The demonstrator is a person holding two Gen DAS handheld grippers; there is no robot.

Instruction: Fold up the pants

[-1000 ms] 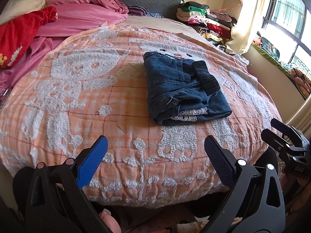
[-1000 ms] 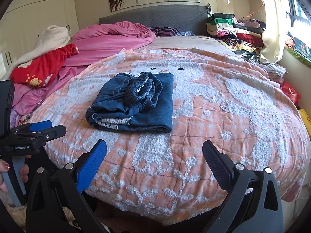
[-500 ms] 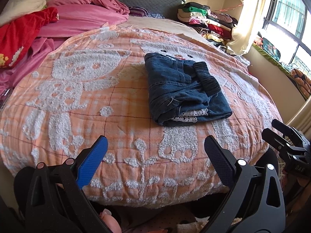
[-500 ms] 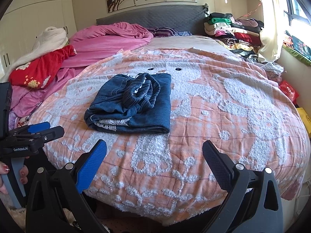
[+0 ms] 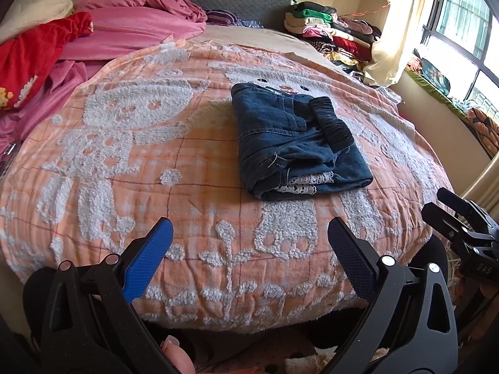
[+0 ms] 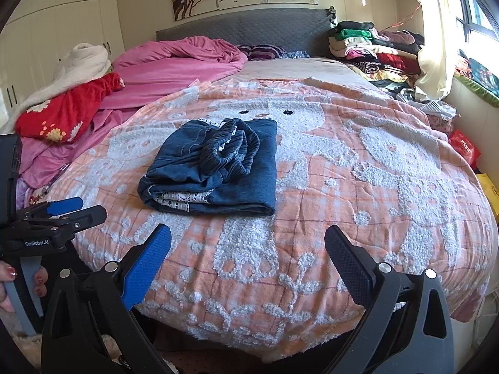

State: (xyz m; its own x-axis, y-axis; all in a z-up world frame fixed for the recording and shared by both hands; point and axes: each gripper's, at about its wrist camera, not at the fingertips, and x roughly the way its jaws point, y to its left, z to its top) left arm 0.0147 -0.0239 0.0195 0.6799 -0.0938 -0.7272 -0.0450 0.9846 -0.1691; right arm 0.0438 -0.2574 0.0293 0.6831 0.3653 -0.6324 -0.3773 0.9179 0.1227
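Observation:
A pair of dark blue denim pants (image 5: 290,137) (image 6: 215,171) lies folded into a compact stack on the orange bedspread, the elastic waistband bunched on top and white lace trim showing at the near edge. My left gripper (image 5: 249,246) hangs open at the foot of the bed, well short of the pants, with nothing between its fingers. My right gripper (image 6: 248,249) is also open and empty, held back from the bed's near edge. In each view the other gripper shows at the side: the right one (image 5: 449,208), the left one (image 6: 71,208).
The orange bedspread (image 6: 358,171) with white tufted figures covers the bed. A pink duvet (image 6: 174,62) and a red garment (image 6: 65,112) lie at the left. Stacked folded clothes (image 6: 371,50) sit at the headboard's right. A curtain and window are on the right.
Both grippers have drifted slightly, so the pants sit a little differently in each view. The pants themselves have not moved and both grippers stay open.

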